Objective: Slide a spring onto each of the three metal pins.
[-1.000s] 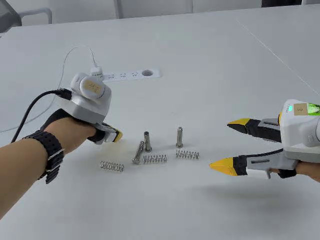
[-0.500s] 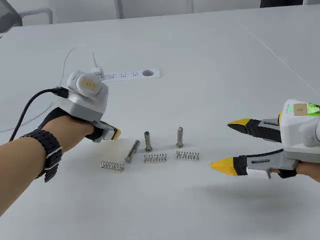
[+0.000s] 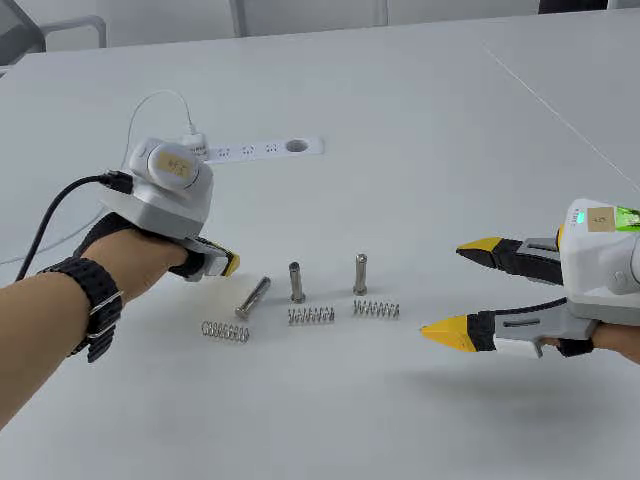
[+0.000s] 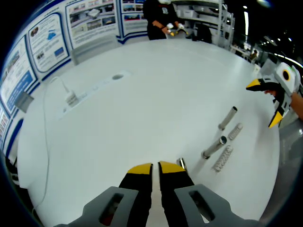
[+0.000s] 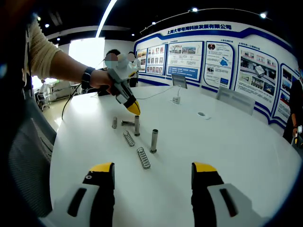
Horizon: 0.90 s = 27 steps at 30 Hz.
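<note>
Two metal pins (image 3: 296,282) (image 3: 360,273) stand upright on the white table (image 3: 400,130). A third pin (image 3: 253,297) lies on its side left of them. In front of the pins lie three springs (image 3: 224,330) (image 3: 311,316) (image 3: 376,309). My left gripper (image 3: 228,265) hovers just left of the lying pin, shut on nothing; its own view has the jaw tips (image 4: 155,166) together above the pins (image 4: 214,147) (image 4: 227,118). My right gripper (image 3: 460,288) is open, well right of the springs. From its view (image 5: 152,168), a spring (image 5: 143,157) and a pin (image 5: 154,140) lie ahead.
A white power strip (image 3: 262,150) with a cable lies farther back on the table. A black cable (image 3: 50,225) trails from the left gripper. Wall posters (image 5: 222,56) and people stand in the room behind.
The lying pin, which rested against the middle upright pin, now lies farther left and apart from it. My left gripper has drawn back to the left. The right gripper has stayed put.
</note>
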### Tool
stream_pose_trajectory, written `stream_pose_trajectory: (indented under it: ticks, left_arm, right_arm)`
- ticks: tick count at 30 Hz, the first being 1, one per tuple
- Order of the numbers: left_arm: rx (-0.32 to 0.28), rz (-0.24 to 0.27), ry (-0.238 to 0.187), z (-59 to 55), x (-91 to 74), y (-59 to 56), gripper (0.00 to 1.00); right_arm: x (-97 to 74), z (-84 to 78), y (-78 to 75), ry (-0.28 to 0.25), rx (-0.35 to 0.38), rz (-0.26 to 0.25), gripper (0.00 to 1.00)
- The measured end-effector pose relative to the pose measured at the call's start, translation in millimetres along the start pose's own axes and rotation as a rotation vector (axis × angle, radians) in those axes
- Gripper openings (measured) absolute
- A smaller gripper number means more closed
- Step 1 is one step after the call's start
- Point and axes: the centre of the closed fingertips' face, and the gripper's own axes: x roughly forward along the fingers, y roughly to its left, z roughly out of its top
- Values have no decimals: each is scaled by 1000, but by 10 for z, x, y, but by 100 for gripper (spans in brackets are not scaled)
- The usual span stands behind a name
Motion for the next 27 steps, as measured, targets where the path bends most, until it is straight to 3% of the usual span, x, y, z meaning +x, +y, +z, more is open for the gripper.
stream_pose_trajectory:
  ticks: [10,15,24,27]
  left_arm:
    - [-10,-27,-9,37,-19,-66,11]
    - [-28,-58,-18,100,-56,-166,13]
    - [-16,-90,36,50,-11,-406,17]
    - [-16,-90,50,30,16,-438,17]
  right_arm:
    - [0,-20,-9,6,2,-1,67]
    - [5,-27,-2,10,-1,2,67]
    - [3,-25,1,10,-2,1,67]
    - [3,-33,-1,13,-4,0,67]
